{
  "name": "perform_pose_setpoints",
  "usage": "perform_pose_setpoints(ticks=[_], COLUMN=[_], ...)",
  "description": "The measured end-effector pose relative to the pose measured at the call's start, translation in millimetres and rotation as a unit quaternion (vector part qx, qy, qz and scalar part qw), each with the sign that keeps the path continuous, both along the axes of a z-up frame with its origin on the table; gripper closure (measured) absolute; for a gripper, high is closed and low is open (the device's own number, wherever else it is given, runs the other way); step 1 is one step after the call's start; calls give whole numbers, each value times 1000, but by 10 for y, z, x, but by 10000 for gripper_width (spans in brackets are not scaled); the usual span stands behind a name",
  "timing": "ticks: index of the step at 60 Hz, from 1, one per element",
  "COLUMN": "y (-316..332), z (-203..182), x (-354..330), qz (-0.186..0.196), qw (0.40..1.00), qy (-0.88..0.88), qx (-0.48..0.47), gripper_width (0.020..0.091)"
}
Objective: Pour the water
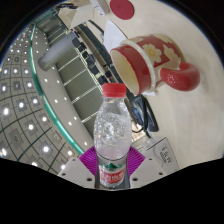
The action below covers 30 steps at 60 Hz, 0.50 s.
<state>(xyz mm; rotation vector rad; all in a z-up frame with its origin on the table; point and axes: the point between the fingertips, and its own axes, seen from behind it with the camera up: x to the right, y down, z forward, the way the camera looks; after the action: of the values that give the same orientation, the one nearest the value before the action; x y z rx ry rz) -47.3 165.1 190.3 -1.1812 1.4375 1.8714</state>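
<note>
Gripper [113,165] fingers clamped on clear plastic water bottle [112,135] (red cap, still on); red-and-white ceramic mug [143,62] beyond, tilted view.

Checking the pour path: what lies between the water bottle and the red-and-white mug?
Gripper view: only bare table separates the bottle, between the fingers, from the tilted mug.

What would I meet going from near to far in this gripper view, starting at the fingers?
Gripper, its pink-padded fingers at either side of the water bottle → water bottle with red cap, standing between the fingers → red and white mug on the table beyond it → a red and white object at the far end, too cut off to name.
</note>
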Motion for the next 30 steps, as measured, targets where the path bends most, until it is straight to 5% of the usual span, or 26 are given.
perform_pose_setpoints(ticks=[15,30], y=[-177,-77], z=[28,375], x=[-67,247], qz=[32,41], qw=[997,919], qy=[-68,-384], qx=[-2,74], gripper_width=[761,763])
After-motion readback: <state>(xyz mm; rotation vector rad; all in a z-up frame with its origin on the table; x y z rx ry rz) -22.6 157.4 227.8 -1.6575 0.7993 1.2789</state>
